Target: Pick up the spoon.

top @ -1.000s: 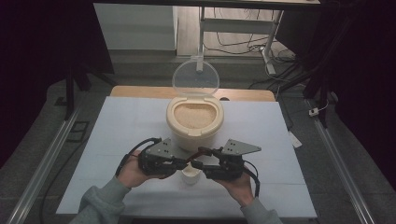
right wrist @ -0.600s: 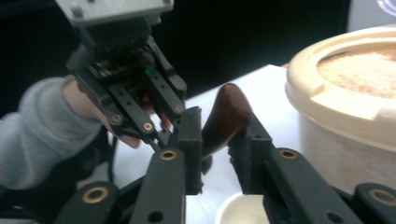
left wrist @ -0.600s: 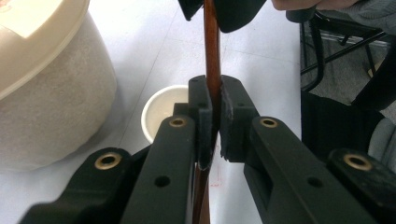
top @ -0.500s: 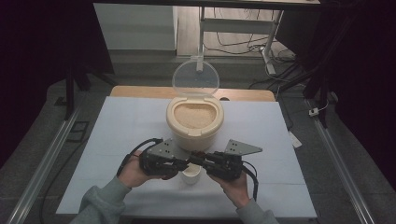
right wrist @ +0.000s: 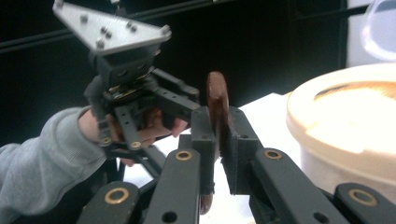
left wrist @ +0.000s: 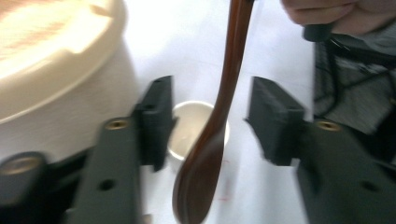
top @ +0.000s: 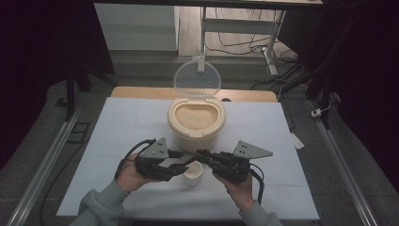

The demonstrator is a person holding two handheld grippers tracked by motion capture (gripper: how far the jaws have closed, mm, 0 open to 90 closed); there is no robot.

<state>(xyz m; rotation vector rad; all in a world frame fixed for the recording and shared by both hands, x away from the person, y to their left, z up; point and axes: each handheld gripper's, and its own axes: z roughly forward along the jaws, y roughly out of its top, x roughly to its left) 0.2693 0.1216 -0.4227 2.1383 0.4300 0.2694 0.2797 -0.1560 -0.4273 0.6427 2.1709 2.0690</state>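
A brown wooden spoon [left wrist: 212, 135] hangs bowl-down over a small white cup [top: 193, 173] on the white table. My right gripper [right wrist: 218, 119] is shut on the spoon [right wrist: 215, 100], and its pads press the handle. My left gripper [left wrist: 212, 100] has just been opening. The spoon still stands between its jaws, but neither pad touches it. In the high view the left gripper [top: 176, 167] and right gripper [top: 200, 157] meet tip to tip above the cup. Just behind them stands a cream rice container [top: 196, 122], full of grains.
The container's clear lid [top: 197, 77] stands open at the back. The container wall [left wrist: 60, 93] is close beside the left gripper's jaw. A wooden board [top: 136, 92] lies along the table's far edge. Bare white table [top: 122, 127] spreads to both sides.
Both hands have stayed by the cup. The right gripper's tips have edged in toward the left gripper's over the cup.
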